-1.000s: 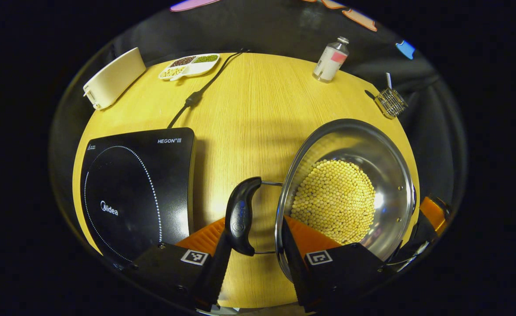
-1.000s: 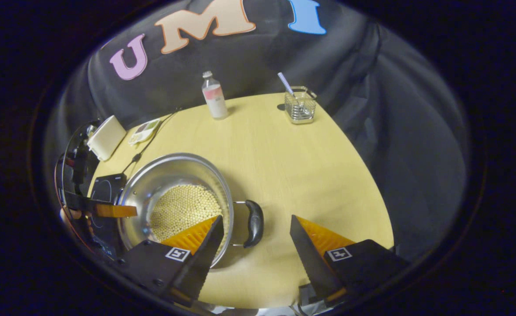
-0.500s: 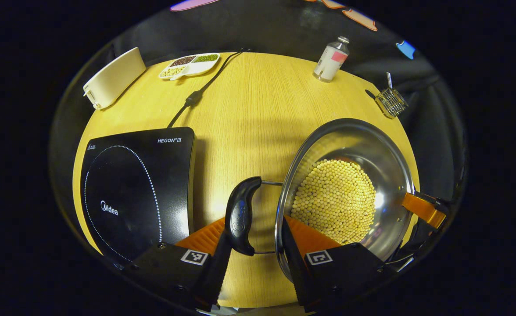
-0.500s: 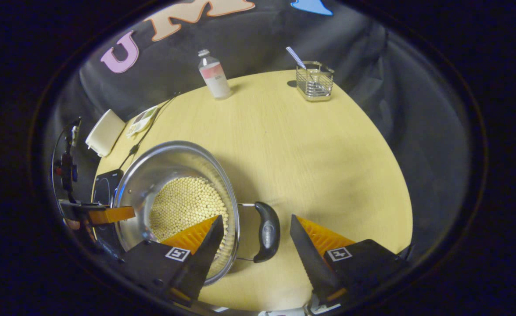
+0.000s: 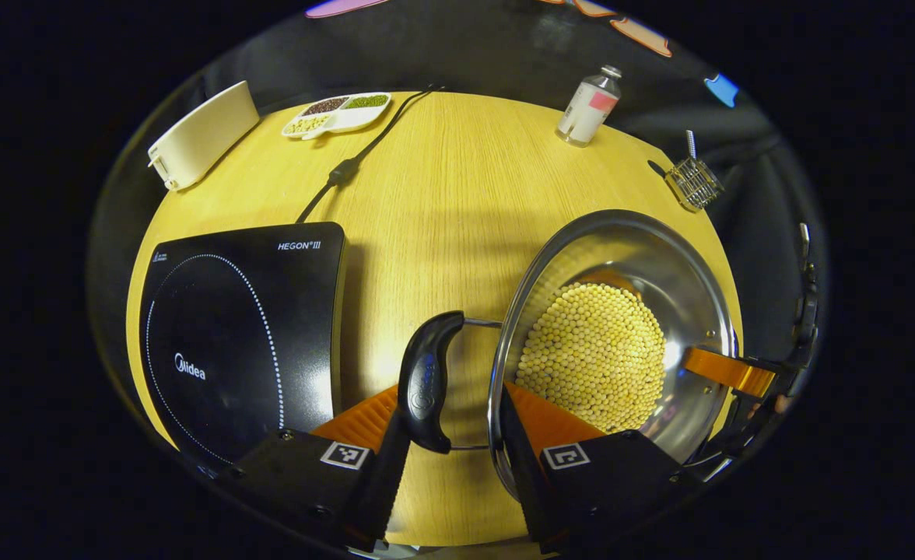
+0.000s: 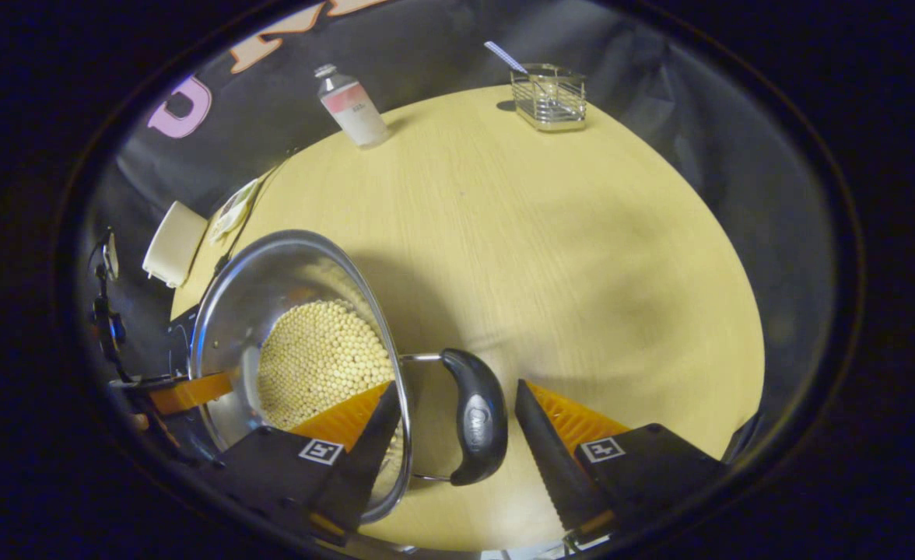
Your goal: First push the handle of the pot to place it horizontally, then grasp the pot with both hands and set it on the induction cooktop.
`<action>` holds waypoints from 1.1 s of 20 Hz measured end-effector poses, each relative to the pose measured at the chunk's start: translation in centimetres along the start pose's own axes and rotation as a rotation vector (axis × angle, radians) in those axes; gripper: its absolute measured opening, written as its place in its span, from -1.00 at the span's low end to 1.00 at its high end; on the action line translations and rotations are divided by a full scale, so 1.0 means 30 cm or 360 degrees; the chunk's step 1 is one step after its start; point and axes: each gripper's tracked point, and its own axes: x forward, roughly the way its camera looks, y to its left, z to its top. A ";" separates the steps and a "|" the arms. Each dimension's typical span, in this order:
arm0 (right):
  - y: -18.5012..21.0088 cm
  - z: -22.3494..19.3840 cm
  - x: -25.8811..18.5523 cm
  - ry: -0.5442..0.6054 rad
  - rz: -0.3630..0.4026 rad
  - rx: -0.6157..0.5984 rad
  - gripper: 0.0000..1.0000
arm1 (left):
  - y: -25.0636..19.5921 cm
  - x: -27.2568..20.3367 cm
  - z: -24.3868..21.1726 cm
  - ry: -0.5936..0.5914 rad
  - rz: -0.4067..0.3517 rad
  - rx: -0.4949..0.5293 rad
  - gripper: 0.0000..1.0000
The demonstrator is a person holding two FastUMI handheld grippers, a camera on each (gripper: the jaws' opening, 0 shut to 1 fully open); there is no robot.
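Left gripper view, near field: the left gripper is seen at 6 o'clock, jaws spread wide on either side of the pot's left handle, with the inner finger reaching over the rim; whether either finger touches the handle cannot be told, and nothing is clamped. The pot, steel and holding a layer of beans, is recorded at 4 o'clock on the table. The cooktop lies at 8 o'clock, beside the pot and apart from it; the pot is not on it. At the pot's far rim, toward 4 o'clock, the right gripper is seen with one finger over the rim. Farther off: a cord runs toward 12 o'clock, a divided dish and a white box at 11 o'clock, a bottle at 1 o'clock, a wire basket at 2 o'clock.

Right gripper view, near field: the right gripper is seen at 6 o'clock, jaws released and standing on either side of the right handle, the inner finger over the rim; contact cannot be told. The pot sits at 8 o'clock, with the left gripper at its far rim. The bottle is noted at 11 o'clock and the basket at 12 o'clock.
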 end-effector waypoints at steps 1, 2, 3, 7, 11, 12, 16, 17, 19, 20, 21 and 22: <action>0.009 -0.006 -0.001 0.0020 0.0028 0.0040 0.60 | -0.002 0.000 -0.003 0.0008 -0.0001 -0.0012 0.34; 0.023 -0.008 -0.009 0.0036 0.0058 0.0086 0.60 | -0.002 0.007 -0.007 0.0015 0.0002 -0.0021 0.38; 0.029 -0.010 0.015 0.0029 0.0064 0.0113 0.47 | -0.002 0.003 -0.004 0.0020 -0.0002 -0.0027 0.34; 0.026 -0.011 0.003 0.0023 0.0057 0.0101 0.22 | -0.002 0.014 -0.004 0.0026 -0.0002 -0.0023 0.38; 0.027 -0.011 -0.001 0.0005 0.0048 0.0116 0.12 | -0.005 0.015 0.003 0.0000 -0.0025 -0.0040 0.26; 0.027 -0.012 -0.004 0.0000 0.0046 0.0114 0.12 | -0.002 0.015 0.002 -0.0004 -0.0026 -0.0032 0.31; 0.033 -0.029 -0.019 -0.0014 0.0043 0.0100 0.12 | 0.002 0.002 -0.019 0.0002 -0.0033 -0.0038 0.25; 0.028 -0.037 -0.032 -0.0019 0.0038 0.0086 0.11 | 0.006 -0.001 -0.025 -0.0002 -0.0033 -0.0037 0.25; 0.039 -0.042 -0.039 -0.0032 0.0039 0.0072 0.21 | 0.015 -0.012 -0.041 0.0001 -0.0035 -0.0034 0.29; 0.043 -0.041 -0.045 -0.0038 0.0041 0.0074 0.20 | 0.019 -0.018 -0.043 -0.0002 -0.0036 -0.0033 0.29; 0.049 -0.044 -0.047 -0.0047 0.0040 0.0073 0.21 | 0.022 -0.025 -0.041 -0.0005 -0.0034 -0.0032 0.29; 0.053 -0.044 -0.051 -0.0051 0.0039 0.0071 0.21 | 0.028 -0.030 -0.044 -0.0015 -0.0029 -0.0022 0.24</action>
